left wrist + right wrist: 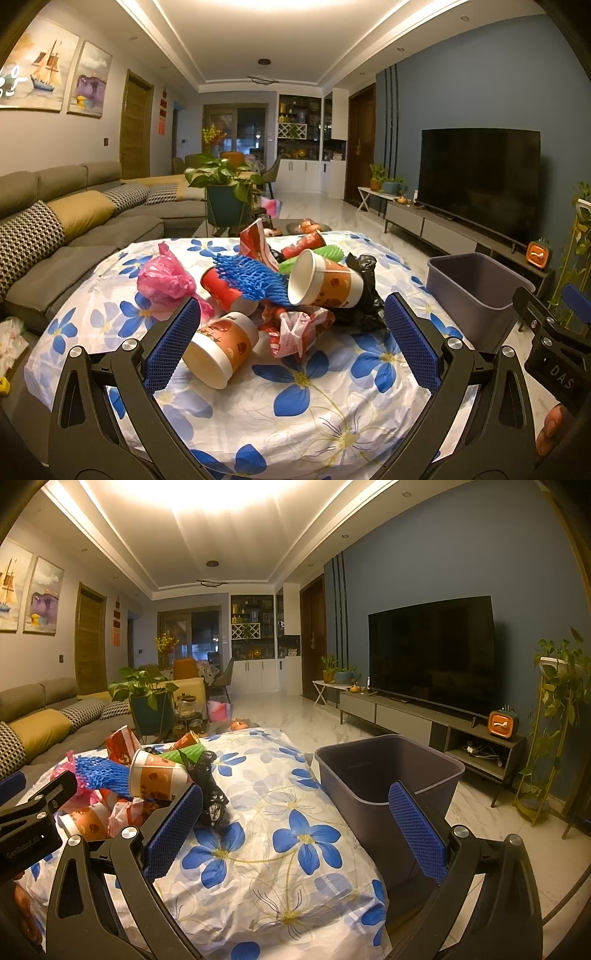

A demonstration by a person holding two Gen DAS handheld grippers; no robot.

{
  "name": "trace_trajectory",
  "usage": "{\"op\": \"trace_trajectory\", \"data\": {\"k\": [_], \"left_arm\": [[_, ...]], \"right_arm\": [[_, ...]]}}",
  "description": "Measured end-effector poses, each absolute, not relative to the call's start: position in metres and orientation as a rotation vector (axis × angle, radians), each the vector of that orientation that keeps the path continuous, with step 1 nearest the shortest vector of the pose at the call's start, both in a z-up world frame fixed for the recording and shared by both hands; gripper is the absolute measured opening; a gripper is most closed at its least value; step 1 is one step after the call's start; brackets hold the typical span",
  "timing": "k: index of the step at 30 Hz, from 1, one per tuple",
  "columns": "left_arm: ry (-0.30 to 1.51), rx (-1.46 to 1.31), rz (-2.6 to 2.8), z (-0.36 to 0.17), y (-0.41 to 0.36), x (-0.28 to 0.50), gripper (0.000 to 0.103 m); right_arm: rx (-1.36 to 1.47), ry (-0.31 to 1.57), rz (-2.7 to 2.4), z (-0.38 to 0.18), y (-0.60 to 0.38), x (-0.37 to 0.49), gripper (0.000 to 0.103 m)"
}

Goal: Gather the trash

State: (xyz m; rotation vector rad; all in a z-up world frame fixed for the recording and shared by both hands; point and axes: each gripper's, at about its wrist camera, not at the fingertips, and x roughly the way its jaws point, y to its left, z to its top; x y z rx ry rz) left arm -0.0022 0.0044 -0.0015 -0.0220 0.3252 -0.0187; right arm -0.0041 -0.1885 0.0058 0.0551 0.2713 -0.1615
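- Left gripper (pixel 288 339) fingers apart, empty, before the trash pile (pixel 280 291).
- Right gripper (pixel 295 830) fingers apart over bare floral surface (pixel 280 849); bin (pixel 388 775) beside its right edge.

left gripper (pixel 288 339) black frame | blue textured fingers (pixel 170 343) | silver screws

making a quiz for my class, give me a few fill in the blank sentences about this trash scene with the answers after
1. The foam fruit net draped over the cups is ____ in colour.
2. The grey bin holds ____ trash so far.
3. The cloth under the trash pile is printed with blue ____.
4. Both the left gripper and the right gripper have their jaws ____.

Answers: blue; no; flowers; open
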Motion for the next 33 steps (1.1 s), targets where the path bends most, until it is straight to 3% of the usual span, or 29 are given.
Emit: {"op": "trace_trajectory", "data": {"k": [33], "left_arm": [[0.328, -0.029, -0.016, -0.0018, 0.0084, -0.0020, 0.098]], "right_arm": [[0.061, 0.261, -0.164, 0.0108, -0.1893, -0.0053, 0.098]]}}
